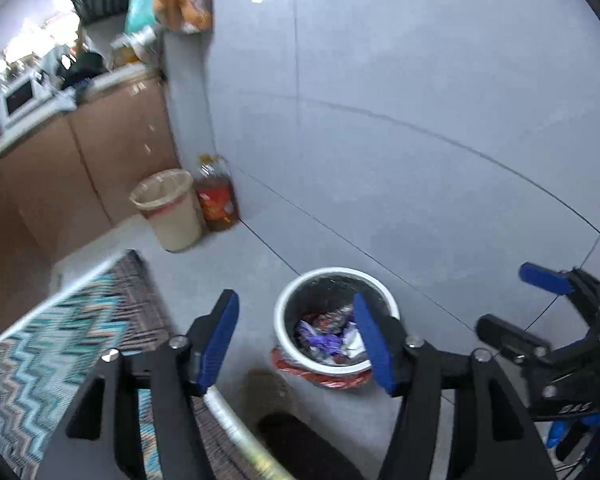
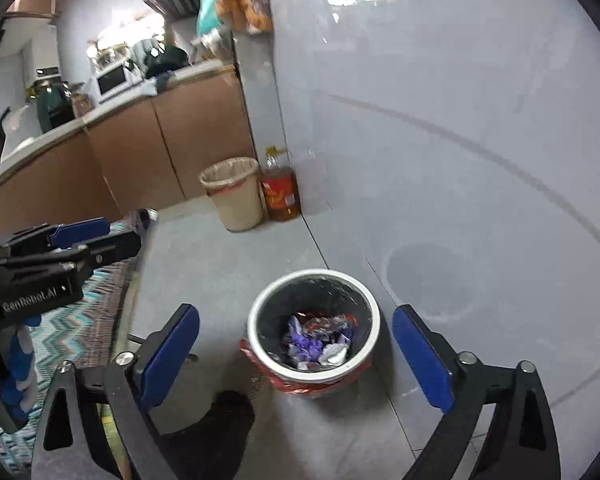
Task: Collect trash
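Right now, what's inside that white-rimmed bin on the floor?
The white-rimmed bin holds crumpled wrappers, purple, red and white, lying on a dark liner. Whatever lies beneath that top layer is covered.

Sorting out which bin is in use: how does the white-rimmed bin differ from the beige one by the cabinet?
The white-rimmed bin holds crumpled wrappers; nothing shows inside the beige bin. The white-rimmed bin has a dark liner, the beige bin a pale one. Both stand upright on the floor.

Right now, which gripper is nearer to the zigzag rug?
Left. The left gripper hangs above the zigzag rug; the right gripper is off it, above grey floor tiles.
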`<control>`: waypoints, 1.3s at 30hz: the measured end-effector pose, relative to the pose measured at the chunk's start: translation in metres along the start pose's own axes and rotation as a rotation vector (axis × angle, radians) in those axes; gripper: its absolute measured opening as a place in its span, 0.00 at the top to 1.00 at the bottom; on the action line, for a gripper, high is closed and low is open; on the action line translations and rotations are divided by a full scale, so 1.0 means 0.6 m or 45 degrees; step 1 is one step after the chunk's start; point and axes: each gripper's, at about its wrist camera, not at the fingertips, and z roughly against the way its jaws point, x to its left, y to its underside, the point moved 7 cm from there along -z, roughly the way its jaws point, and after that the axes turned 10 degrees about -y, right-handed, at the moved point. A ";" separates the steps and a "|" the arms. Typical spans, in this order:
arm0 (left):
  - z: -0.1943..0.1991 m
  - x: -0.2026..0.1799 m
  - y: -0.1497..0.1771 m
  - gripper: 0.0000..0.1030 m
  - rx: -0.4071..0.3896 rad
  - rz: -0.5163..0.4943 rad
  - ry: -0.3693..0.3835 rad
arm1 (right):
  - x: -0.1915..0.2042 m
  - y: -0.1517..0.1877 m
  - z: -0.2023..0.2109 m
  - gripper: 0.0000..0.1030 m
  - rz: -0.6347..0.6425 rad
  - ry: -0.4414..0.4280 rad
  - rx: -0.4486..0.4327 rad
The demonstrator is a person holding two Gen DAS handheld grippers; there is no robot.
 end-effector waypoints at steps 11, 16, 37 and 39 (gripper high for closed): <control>0.208 0.175 0.050 0.30 -0.204 0.101 -0.230 | 0.195 -0.011 0.103 0.00 0.144 -0.078 -0.159; 0.280 0.250 0.079 0.21 -0.273 0.176 -0.356 | 0.263 -0.018 0.128 0.00 0.207 -0.109 -0.214; 0.456 0.401 0.149 0.15 -0.450 0.427 -0.691 | 0.382 -0.016 0.189 0.00 0.300 -0.132 -0.358; 0.462 0.405 0.152 0.15 -0.456 0.431 -0.705 | 0.384 -0.015 0.193 0.00 0.293 -0.124 -0.373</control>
